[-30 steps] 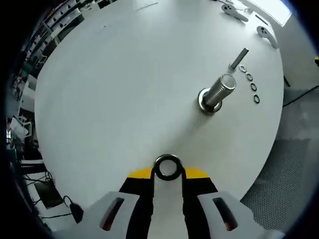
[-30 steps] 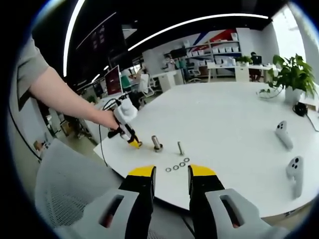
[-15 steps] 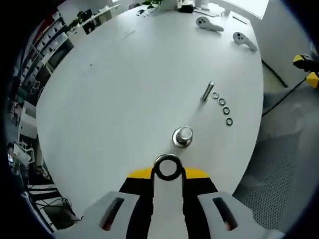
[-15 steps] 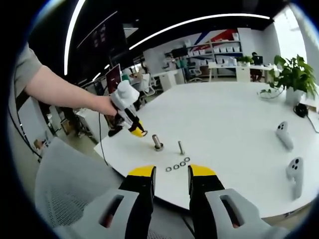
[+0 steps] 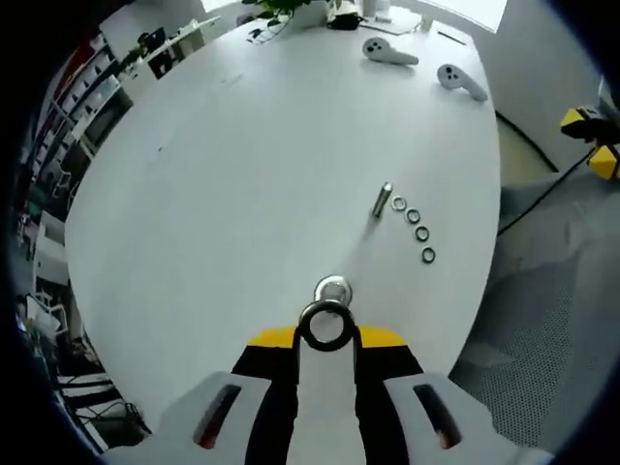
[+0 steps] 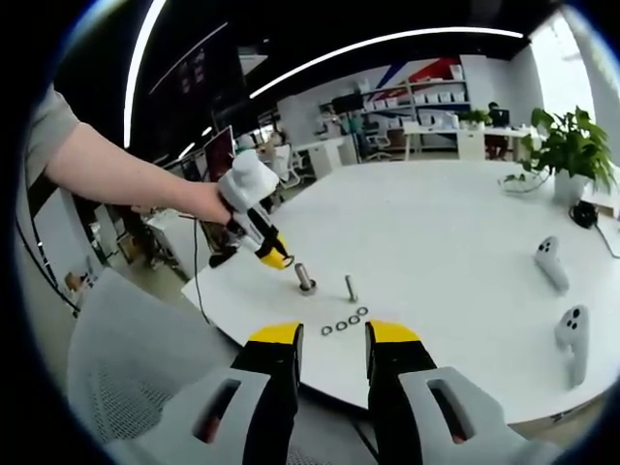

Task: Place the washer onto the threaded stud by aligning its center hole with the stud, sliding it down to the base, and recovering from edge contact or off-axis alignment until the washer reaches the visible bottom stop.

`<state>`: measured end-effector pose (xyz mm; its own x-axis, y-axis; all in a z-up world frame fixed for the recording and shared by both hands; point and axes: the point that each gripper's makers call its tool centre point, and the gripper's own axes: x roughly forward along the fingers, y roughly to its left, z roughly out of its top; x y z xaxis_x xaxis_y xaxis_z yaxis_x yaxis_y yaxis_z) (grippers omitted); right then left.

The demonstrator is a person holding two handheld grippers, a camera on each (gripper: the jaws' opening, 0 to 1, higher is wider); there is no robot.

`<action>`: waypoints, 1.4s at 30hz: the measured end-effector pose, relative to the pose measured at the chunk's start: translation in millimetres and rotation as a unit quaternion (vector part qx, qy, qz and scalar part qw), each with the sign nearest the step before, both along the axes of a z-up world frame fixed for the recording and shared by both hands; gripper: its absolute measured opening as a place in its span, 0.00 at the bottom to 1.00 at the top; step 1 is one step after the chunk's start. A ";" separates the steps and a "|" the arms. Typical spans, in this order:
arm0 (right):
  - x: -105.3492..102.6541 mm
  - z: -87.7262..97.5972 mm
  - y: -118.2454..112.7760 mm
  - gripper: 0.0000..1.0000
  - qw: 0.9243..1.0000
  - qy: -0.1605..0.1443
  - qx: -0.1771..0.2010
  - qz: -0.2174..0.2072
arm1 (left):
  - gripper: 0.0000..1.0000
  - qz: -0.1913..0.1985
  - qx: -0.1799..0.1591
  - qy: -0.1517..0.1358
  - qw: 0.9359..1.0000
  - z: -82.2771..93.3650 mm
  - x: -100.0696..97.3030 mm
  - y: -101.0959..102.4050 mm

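My left gripper (image 5: 326, 337) is shut on a steel washer (image 5: 326, 326), held flat between its yellow-tipped jaws. Just beyond the washer I look down on the top of the thick threaded stud (image 5: 332, 289), which stands on the white table (image 5: 242, 174). In the right gripper view a person's hand holds the left gripper (image 6: 274, 258) in the air, a little up and left of the stud (image 6: 305, 279). My right gripper (image 6: 334, 354) hangs off the table's near edge, open, with nothing between its jaws.
A thin bolt (image 5: 382, 201) stands right of the stud, beside a row of several spare washers (image 5: 417, 228). Two white controllers (image 5: 387, 50) (image 5: 459, 80) lie at the far side. A potted plant (image 6: 567, 145) stands at the table's far right. A mesh chair (image 6: 126, 358) sits below the table edge.
The left gripper has risen and swung over toward the stud with the washer. The stud, seen from the side a second ago, now appears end-on just ahead of the washer. The right gripper has stayed put.
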<state>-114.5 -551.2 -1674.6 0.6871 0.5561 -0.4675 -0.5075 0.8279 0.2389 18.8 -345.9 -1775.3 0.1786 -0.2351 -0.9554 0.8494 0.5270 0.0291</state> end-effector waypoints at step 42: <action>2.0 -2.0 -1.6 0.27 1.000 0.000 -0.009 -0.002 | 0.19 -0.038 0.041 0.032 0.998 -57.0 3.5 -16.2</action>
<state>-112.6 -552.8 -1676.6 0.6901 0.5442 -0.4771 -0.5039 0.8345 0.2230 22.3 -362.1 -1832.2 0.1004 -0.1660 -0.9810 0.8881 0.4594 0.0132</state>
